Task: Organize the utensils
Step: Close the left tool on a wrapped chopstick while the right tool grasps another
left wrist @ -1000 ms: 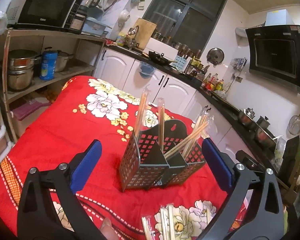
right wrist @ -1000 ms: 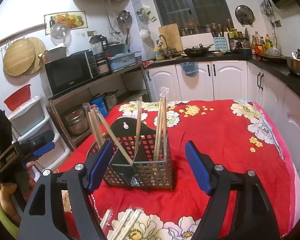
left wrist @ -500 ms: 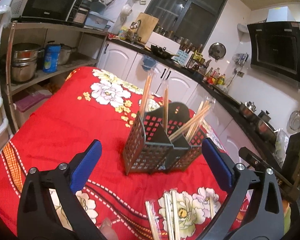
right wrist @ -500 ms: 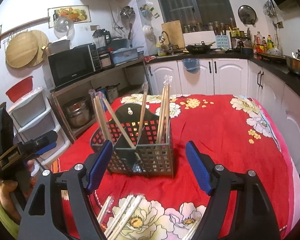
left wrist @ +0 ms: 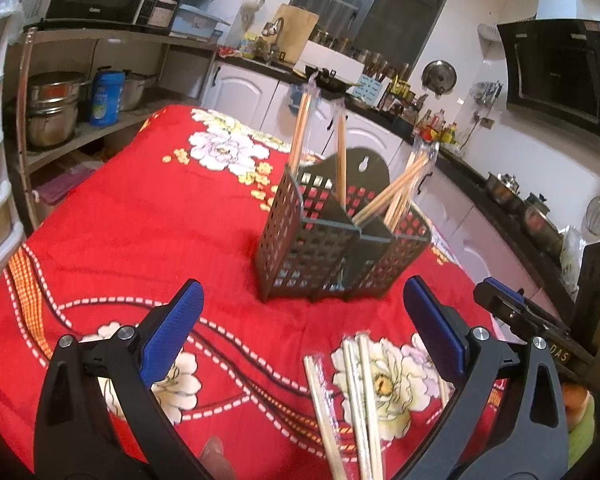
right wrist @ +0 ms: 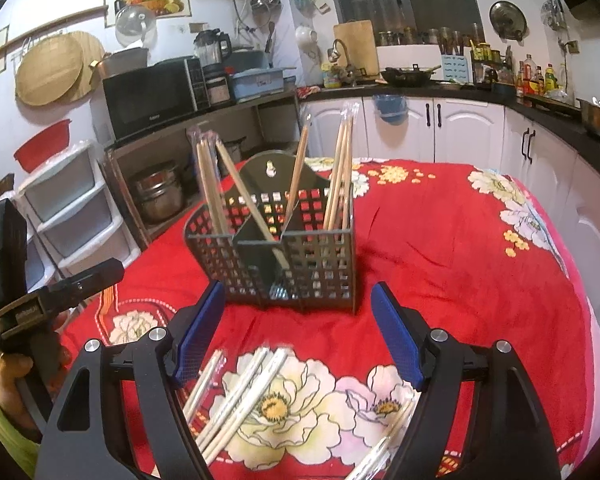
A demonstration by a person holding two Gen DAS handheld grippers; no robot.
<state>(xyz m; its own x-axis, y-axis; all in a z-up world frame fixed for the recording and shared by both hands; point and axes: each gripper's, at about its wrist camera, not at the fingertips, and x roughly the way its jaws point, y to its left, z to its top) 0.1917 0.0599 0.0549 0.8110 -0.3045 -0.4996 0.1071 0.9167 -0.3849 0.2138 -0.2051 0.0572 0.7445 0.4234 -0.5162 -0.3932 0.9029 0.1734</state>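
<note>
A dark perforated utensil holder (left wrist: 340,240) (right wrist: 276,256) stands on the red floral tablecloth (left wrist: 148,224) (right wrist: 440,240), with wrapped chopsticks upright in its compartments. Loose wrapped chopsticks (left wrist: 352,400) (right wrist: 236,396) lie flat on the cloth in front of it. My left gripper (left wrist: 300,320) is open and empty, above the cloth before the holder. My right gripper (right wrist: 296,328) is open and empty, above the loose chopsticks. One more wrapped pair (right wrist: 384,444) lies at the lower right in the right wrist view.
A shelf unit with a microwave (right wrist: 152,100) and pots (left wrist: 52,108) stands left of the table. White plastic drawers (right wrist: 64,208) sit beside it. Kitchen counters and cabinets (right wrist: 460,120) run behind and to the right of the table.
Both grippers have pulled back and risen from the holder. More of the loose chopsticks on the cloth now shows in both views. Both stay open.
</note>
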